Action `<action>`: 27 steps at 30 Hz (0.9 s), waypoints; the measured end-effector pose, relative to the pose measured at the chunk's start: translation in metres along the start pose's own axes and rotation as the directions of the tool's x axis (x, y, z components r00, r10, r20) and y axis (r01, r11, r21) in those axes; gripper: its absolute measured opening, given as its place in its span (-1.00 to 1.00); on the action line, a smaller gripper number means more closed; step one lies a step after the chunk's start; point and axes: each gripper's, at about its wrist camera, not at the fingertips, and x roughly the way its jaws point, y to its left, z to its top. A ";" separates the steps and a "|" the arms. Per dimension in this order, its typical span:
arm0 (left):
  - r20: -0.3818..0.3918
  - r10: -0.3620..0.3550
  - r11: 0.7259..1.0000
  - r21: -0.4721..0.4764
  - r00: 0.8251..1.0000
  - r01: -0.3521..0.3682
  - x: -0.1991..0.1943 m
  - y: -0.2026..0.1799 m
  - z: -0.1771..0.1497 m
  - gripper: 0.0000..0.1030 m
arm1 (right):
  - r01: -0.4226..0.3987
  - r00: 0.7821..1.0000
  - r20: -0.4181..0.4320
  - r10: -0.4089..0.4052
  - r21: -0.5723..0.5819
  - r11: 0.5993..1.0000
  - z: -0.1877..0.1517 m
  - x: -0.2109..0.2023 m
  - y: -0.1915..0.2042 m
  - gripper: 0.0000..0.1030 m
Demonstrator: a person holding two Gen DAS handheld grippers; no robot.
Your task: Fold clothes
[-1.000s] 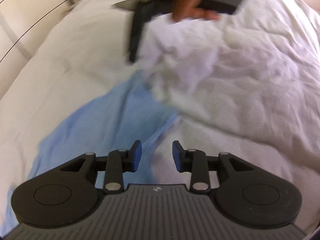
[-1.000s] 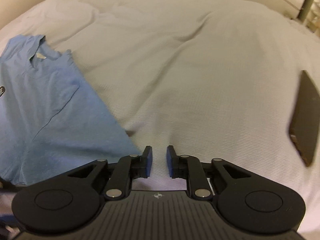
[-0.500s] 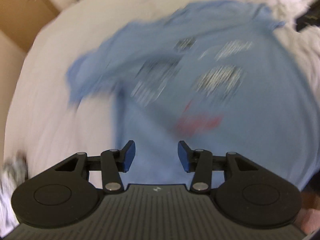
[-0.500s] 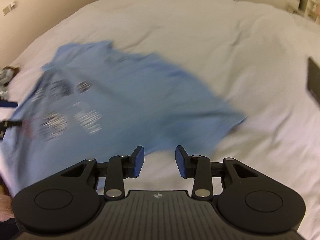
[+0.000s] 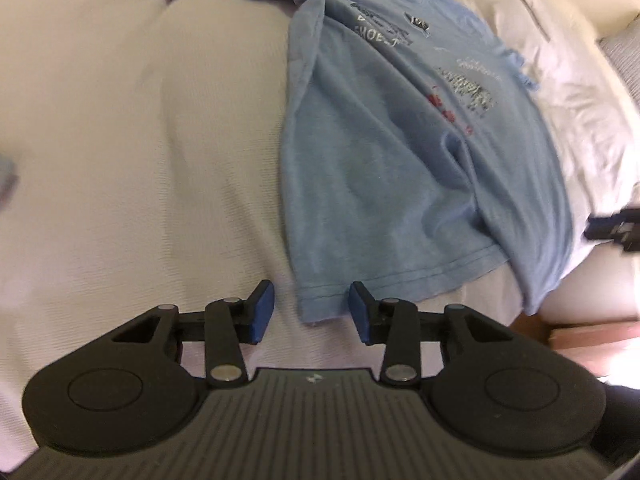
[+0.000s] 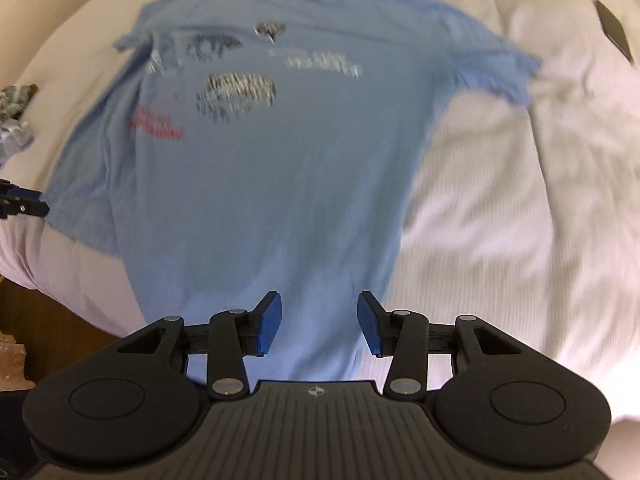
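1. The bed with its white ribbed cotton cover (image 6: pixel 500 240) carries everything; its near edge shows in both wrist views, with brown floor below it.
2. The light blue cotton T-shirt with grey and red printed lettering (image 6: pixel 280 184) lies spread print-up on the cover, its neck toward the far side of the bed and its hem at the near edge. In the left wrist view the T-shirt (image 5: pixel 380 184) has a long fold running down its middle, and one hem corner lies at the near edge of the bed.
3. The left gripper (image 5: pixel 311 312), black with blue pads, hangs over that hem corner. Its jaws are closing; the corner of cloth shows in the gap between them, but the pads do not press on it. This gripper also shows at the left edge of the right wrist view (image 6: pixel 20 202), beside the shirt's side.
4. The right gripper (image 6: pixel 319 324), of the same make, hangs over the lower part of the shirt near the bed's near edge. Its jaws are opening and grip nothing; blue cloth lies beneath the gap.
5. A flat dark rectangular object (image 6: pixel 614 30) lies toward the far right corner of the bed, well apart from the shirt.
6. A crumpled grey patterned cloth (image 6: pixel 14 120) lies at the left edge of the bed.
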 end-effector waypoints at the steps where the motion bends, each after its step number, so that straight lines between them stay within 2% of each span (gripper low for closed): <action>1: -0.008 -0.016 1.000 -0.004 1.000 0.016 0.001 0.001 0.000 -0.78 | 0.008 1.000 -0.008 -0.008 0.006 1.000 -0.006 -0.001 0.000 -0.10; 2: -0.016 -0.032 0.999 -0.008 0.999 0.032 0.002 0.002 0.001 -1.00 | 0.015 1.000 -0.013 -0.015 0.009 1.000 -0.011 -0.002 -0.001 -0.07; 4: -0.028 -0.056 0.998 0.000 0.998 0.056 -0.003 0.000 -0.002 -1.00 | 0.027 0.999 -0.022 -0.027 0.017 0.999 -0.020 -0.003 -0.004 0.03; 7: -0.062 -0.062 0.998 0.014 0.996 0.063 -0.019 -0.001 -0.009 -1.00 | 0.018 1.000 -0.016 -0.018 0.041 0.999 -0.030 -0.001 -0.010 0.05; 10: -0.106 -0.003 1.000 0.023 0.994 0.005 -0.036 0.005 -0.020 -1.00 | -0.018 1.000 -0.006 0.019 0.074 0.997 -0.042 0.006 -0.018 0.06; 14: -0.116 0.046 0.999 0.018 0.992 -0.044 -0.042 0.011 -0.024 -1.00 | -0.073 0.997 -0.005 0.074 0.100 0.992 -0.062 0.026 -0.024 0.06; 18: -0.136 0.075 0.994 0.083 0.988 -0.064 -0.034 0.001 -0.020 -1.00 | -0.122 0.992 0.033 0.119 0.152 0.981 -0.080 0.044 -0.032 0.05; 19: -0.138 0.077 0.993 0.094 0.987 -0.065 -0.034 0.000 -0.021 -1.00 | -0.137 0.990 0.042 0.132 0.165 0.977 -0.083 0.047 -0.034 0.00; 21: -0.142 0.080 0.992 0.111 0.987 -0.064 -0.035 -0.001 -0.022 -1.00 | -0.172 0.985 0.045 0.166 0.209 0.963 -0.087 0.053 -0.042 -0.48; 22: -0.140 0.080 0.991 0.119 0.987 -0.063 -0.038 -0.002 -0.022 -1.00 | -0.182 0.983 0.040 0.178 0.232 0.956 -0.088 0.053 -0.047 -0.95; 24: -0.135 0.070 0.989 0.136 0.988 -0.052 -0.048 -0.004 -0.021 -1.00 | -0.185 0.982 0.023 0.185 0.255 0.949 -0.088 0.047 -0.056 -0.96; 27: -0.137 0.068 0.986 0.160 0.988 -0.046 -0.059 -0.008 -0.023 -1.00 | -0.127 0.992 0.011 0.127 0.175 0.976 -0.081 0.014 -0.063 -0.99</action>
